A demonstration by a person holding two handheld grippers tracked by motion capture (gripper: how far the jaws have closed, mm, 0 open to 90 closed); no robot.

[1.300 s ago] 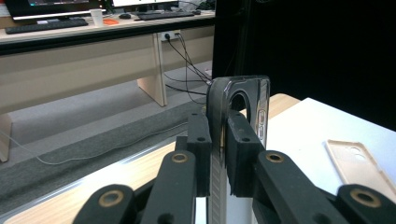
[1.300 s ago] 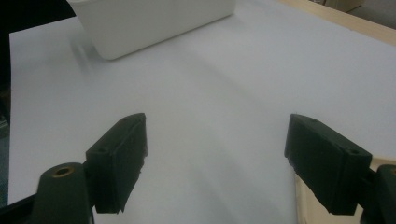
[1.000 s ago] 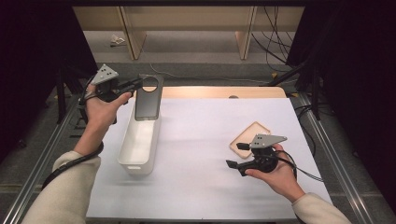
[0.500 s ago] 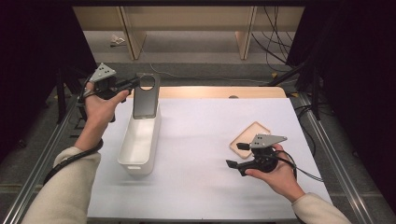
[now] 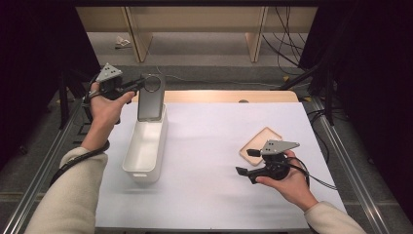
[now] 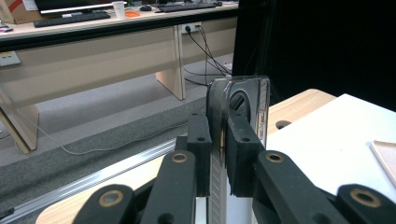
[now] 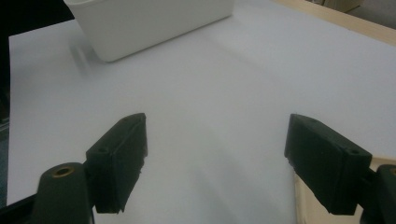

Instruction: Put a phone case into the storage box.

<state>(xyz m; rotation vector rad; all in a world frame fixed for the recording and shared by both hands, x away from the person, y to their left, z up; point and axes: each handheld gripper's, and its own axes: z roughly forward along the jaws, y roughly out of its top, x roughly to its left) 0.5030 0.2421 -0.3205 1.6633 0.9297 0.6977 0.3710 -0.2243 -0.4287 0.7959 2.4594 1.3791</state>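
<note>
Carefully, I am holding the phone case (image 5: 150,99) upright in my left tool (image 5: 138,85), pinched by its top edge over the far end of the white bin (image 5: 144,151); I am judging a straight, slow descent best. My right tool (image 5: 248,162) is hovering wide open above the desk (image 5: 204,161).

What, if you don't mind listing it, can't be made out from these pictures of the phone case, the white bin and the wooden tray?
- Phone case: in the left gripper view its lower part is hidden behind the left gripper fingers clamped on it.
- White bin: the right gripper view cuts it off at the top edge, so its inside is unseen there.
- Wooden tray: the right gripper partly overlaps it in the high view.
</note>
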